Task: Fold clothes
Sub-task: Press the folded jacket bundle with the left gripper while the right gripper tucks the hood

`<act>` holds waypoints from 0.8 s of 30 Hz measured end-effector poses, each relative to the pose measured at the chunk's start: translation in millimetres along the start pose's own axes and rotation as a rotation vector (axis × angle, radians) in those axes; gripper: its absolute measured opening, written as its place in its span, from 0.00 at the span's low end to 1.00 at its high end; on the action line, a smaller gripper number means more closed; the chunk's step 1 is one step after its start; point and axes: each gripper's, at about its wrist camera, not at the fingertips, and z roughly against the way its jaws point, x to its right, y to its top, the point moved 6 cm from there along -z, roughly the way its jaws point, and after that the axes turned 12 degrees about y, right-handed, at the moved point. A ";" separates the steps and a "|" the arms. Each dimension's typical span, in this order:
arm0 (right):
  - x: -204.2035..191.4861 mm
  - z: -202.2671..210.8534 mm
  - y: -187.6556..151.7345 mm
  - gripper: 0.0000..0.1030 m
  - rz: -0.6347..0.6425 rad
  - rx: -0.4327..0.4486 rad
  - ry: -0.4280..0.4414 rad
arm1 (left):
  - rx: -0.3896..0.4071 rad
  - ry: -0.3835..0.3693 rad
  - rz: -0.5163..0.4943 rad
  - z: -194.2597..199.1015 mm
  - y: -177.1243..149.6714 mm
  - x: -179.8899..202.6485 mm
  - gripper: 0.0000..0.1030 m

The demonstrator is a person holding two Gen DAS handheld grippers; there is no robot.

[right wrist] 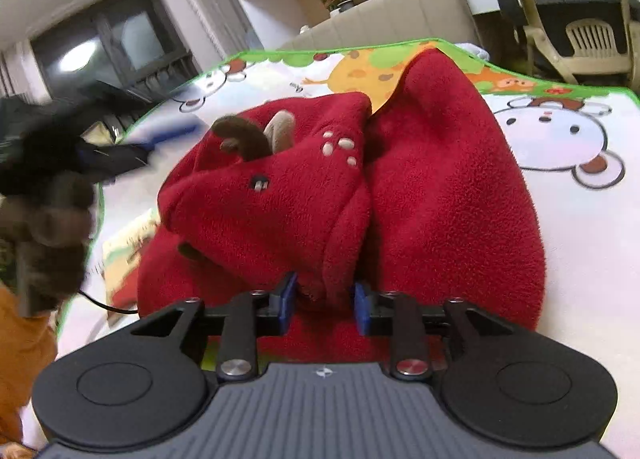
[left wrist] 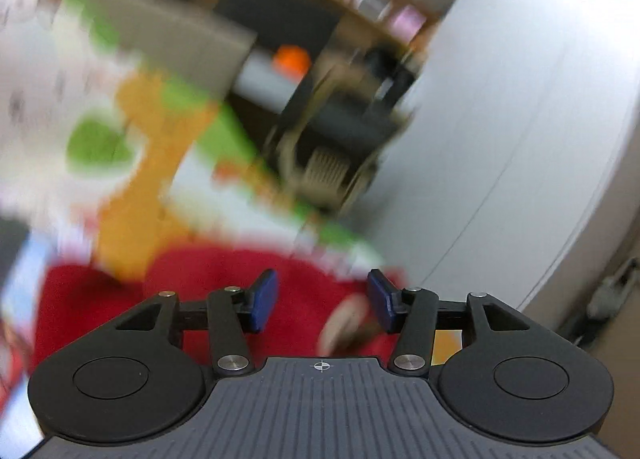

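A red fleece garment (right wrist: 420, 187) with a brown antler and white spots lies bunched on a cartoon-printed mat (right wrist: 560, 131). My right gripper (right wrist: 324, 301) sits at its near edge with a fold of the red fleece between the blue pads, gripped. The left wrist view is heavily blurred. There the same red fleece (left wrist: 224, 287) lies below my left gripper (left wrist: 322, 299), whose blue pads stand wide apart with nothing between them. The left gripper (right wrist: 76, 155) also shows as a dark blur at the left of the right wrist view, held by a hand (right wrist: 48, 231).
The mat has a green border (right wrist: 400, 45) and lies on a white surface. A beige sofa (right wrist: 400, 15), plastic chairs (right wrist: 592, 43) and a dark window (right wrist: 112, 43) stand beyond. An orange sleeve (right wrist: 20, 359) is at the lower left. A white wall (left wrist: 520, 119) fills the left view's right side.
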 end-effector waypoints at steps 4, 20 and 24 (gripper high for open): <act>-11.2 26.9 16.1 0.49 0.103 0.037 -0.038 | -0.035 0.019 0.042 -9.5 -23.0 -16.9 0.50; -41.6 -41.9 22.4 0.48 0.389 0.042 -0.126 | -0.043 0.054 0.002 -6.1 -20.1 -16.8 0.58; -46.7 -37.4 17.4 0.48 0.411 0.034 -0.133 | -0.037 0.048 -0.021 -7.7 -21.7 -10.5 0.70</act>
